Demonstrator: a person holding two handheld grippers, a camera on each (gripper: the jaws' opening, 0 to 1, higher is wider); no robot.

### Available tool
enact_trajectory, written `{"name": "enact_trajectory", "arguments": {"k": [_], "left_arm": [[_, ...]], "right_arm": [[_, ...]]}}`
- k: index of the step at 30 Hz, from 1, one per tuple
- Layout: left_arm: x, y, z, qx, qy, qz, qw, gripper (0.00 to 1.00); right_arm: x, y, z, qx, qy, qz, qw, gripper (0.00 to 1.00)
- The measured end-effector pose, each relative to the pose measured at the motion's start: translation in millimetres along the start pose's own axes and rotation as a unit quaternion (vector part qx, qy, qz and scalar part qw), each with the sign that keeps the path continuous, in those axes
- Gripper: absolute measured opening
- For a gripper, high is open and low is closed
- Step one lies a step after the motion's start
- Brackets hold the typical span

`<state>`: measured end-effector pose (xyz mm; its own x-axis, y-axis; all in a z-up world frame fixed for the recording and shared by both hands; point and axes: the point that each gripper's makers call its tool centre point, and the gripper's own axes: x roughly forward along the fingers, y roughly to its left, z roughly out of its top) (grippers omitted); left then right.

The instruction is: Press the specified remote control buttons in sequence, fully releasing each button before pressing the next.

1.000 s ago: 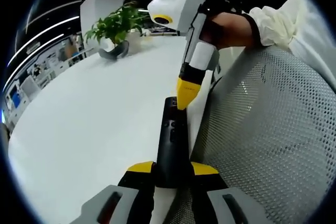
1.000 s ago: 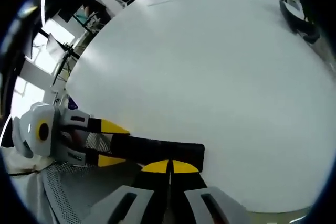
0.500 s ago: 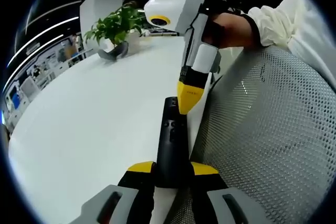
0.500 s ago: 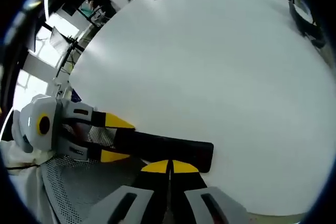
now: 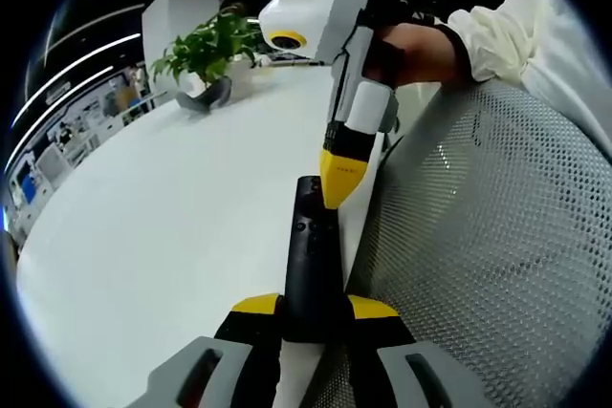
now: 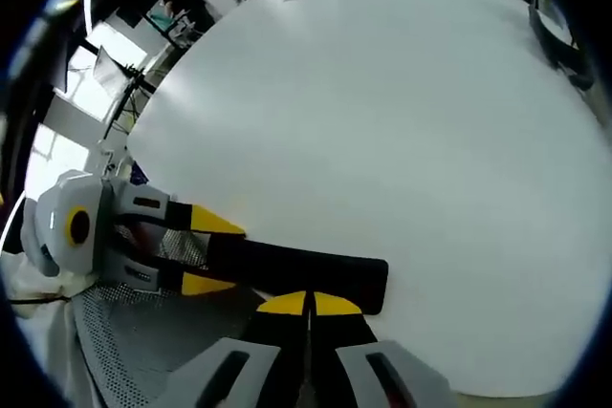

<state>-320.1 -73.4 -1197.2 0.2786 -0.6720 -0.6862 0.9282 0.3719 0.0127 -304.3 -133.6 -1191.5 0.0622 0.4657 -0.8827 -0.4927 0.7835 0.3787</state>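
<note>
Left hand-held gripper (image 5: 314, 307): pinching the remote control's (image 5: 312, 255) near end; remote lengthwise away along the worktop (image 5: 172, 207) edge.
Right hand-held gripper (image 6: 308, 303): jaws pressed together, tip over the remote's far end.
Left gripper view alone: potted plant (image 5: 206, 50), mesh chair (image 5: 488, 236).

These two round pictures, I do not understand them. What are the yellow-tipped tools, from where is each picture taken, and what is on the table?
There is no robot here. A person holds a two-jaw gripper in each hand, and a fisheye camera rides on each one, looking forward along its jaws.

In the left gripper view, the left gripper rises from the bottom, its jaws shut on the near end of a black remote, which reaches over a white table. The right gripper comes down from above, jaws shut, its tip at the remote's far end; whether it touches a button I cannot tell. A hand holds it. A plant stands far back, a mesh chair beside the table.

The right gripper view shows the same remote from the other side.
</note>
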Motion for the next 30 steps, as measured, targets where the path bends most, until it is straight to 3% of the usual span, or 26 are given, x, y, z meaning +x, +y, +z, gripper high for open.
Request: {"name": "enact_trajectory", "arguments": {"k": [12,14,20,23,30], "left_arm": [[0.1,0.3,0.5,0.005,-0.001,0.000,1.0000,0.25],[0.3,0.2,0.4,0.005,-0.001,0.000,1.0000,0.25],[0.3,-0.1,0.5,0.007,-0.002,0.000,1.0000,0.25],[0.1,-0.5,0.6,0.006,-0.003,-0.001,1.0000,0.25],[1.5,0.3,0.4,0.009,-0.007,-0.003,0.9999,0.25]], "right_arm": [[-2.0,-2.1,2.1,0.015,-0.005,0.005,0.9999,0.00],[-5.2,-7.4,5.8,0.010,-0.019,-0.013,0.9997,0.00],[-7.1,-5.0,10.7,0.017,-0.038,-0.001,0.9991,0.00],[-5.4,-5.6,11.8,0.002,-0.042,-0.011,0.9991,0.00],[-3.9,-1.0,15.9,-0.017,-0.049,0.003,0.9987,0.00]]}}
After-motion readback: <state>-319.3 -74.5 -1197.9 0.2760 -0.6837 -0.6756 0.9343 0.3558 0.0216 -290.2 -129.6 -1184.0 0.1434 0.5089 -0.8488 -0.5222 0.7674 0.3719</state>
